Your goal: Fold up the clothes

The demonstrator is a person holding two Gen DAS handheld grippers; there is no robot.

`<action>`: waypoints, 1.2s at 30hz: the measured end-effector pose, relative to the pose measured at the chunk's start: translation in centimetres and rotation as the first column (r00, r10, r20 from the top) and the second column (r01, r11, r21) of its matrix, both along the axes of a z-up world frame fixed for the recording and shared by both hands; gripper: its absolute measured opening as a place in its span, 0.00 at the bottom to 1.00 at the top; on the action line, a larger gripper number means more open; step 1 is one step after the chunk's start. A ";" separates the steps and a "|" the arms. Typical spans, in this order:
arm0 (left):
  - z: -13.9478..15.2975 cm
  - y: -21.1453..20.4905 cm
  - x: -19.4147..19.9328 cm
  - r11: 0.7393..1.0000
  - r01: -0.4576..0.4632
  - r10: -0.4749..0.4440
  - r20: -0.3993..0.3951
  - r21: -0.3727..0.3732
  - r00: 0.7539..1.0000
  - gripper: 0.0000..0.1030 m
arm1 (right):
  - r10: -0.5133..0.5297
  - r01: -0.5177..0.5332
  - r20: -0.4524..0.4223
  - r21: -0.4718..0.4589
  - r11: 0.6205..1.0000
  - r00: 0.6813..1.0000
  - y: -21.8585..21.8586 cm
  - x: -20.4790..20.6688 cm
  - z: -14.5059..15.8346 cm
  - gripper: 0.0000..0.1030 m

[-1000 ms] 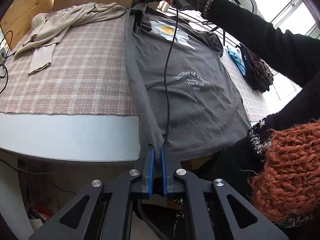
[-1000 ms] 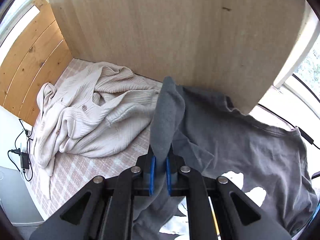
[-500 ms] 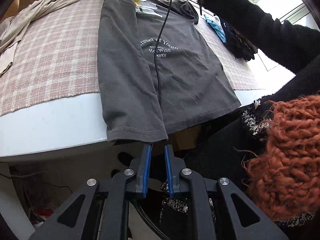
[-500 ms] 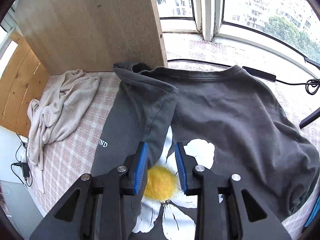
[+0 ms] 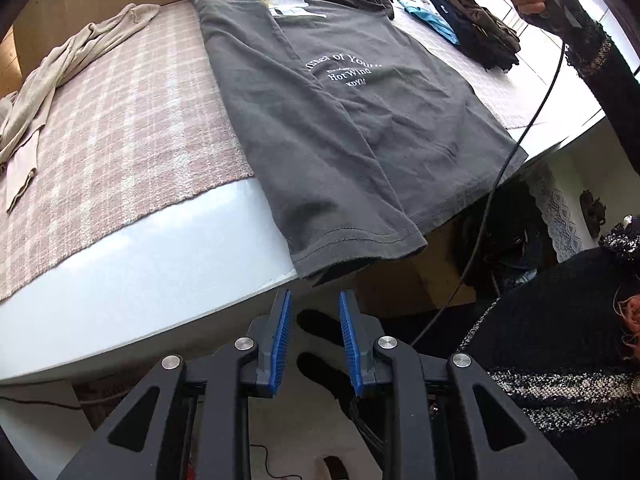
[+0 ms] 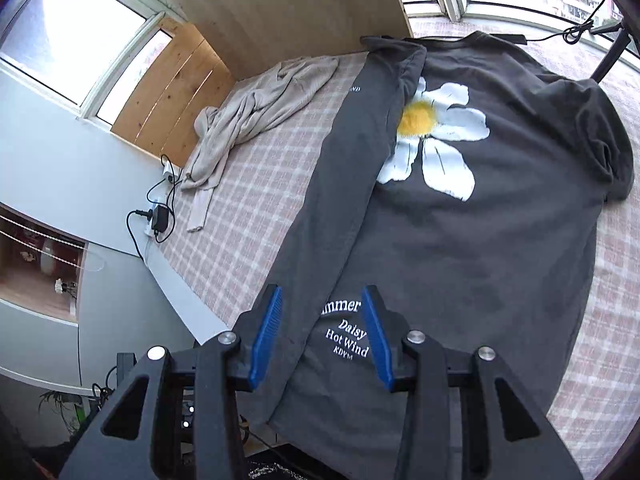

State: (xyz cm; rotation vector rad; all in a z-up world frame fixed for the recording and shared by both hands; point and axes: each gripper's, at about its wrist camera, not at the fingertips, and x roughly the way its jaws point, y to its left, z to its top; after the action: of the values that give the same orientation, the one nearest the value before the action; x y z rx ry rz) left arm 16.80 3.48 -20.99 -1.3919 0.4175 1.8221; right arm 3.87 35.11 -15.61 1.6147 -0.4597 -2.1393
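The grey T-shirt [image 6: 480, 232] lies flat on the checked desk [image 5: 120, 120], one side folded inward, hem overhanging the edge, while both left gripper [image 5: 314, 340] and right gripper [image 6: 320, 332] fingers stand open, holding nothing.

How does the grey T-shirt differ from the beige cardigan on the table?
The grey T-shirt lies spread flat with one side folded in; the beige cardigan lies crumpled in a heap. The T-shirt has a daisy print and white lettering; the cardigan is plain. The T-shirt's hem hangs over the table edge. Both lie on the checked cloth.
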 end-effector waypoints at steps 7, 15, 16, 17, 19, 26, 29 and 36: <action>-0.3 1.9 -0.1 0.999 0.039 -0.039 -0.069 -0.004 0.997 0.24 | -0.022 0.023 -0.007 0.092 0.995 1.000 -5.1 -2.2 -6.2 0.40; 0.1 2.9 -0.6 0.999 0.015 -0.014 -0.062 0.028 0.998 0.04 | -0.155 0.153 0.004 0.130 0.980 0.988 -3.3 -14.4 -7.6 0.40; 0.2 3.0 -0.6 1.000 0.012 -0.010 -0.060 0.028 0.998 0.03 | -0.164 0.161 0.014 0.126 0.979 0.986 -3.1 -15.3 -7.9 0.40; 0.2 3.1 -0.5 0.999 0.013 -0.011 -0.059 0.029 0.998 0.03 | -0.164 0.161 0.019 0.121 0.979 0.986 -3.0 -15.9 -8.2 0.40; 0.4 3.2 -0.4 0.999 0.015 -0.013 -0.060 0.032 0.998 0.03 | -0.156 0.152 0.024 0.105 0.983 0.988 -2.9 -16.8 -8.7 0.40; 1.6 2.6 -0.4 0.997 0.007 -0.005 -0.034 0.076 0.999 0.02 | -0.043 0.040 0.022 0.127 0.991 0.999 -3.7 -17.5 -8.1 0.09; 2.7 2.4 0.2 0.995 0.000 0.003 -0.028 0.101 1.000 0.02 | -0.012 0.012 -0.001 0.171 0.985 1.000 -3.7 -17.8 -7.0 0.09; 0.5 2.6 0.5 0.999 -0.006 0.006 -0.004 0.053 1.000 0.02 | 0.001 -0.013 0.046 0.277 0.961 0.999 -4.6 -18.1 -9.1 0.20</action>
State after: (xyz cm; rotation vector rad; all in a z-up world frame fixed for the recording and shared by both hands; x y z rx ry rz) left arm 17.35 6.07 -20.49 -1.3548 0.3648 1.8278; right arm -14.21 30.55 -24.75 1.8128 -0.1704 -2.2456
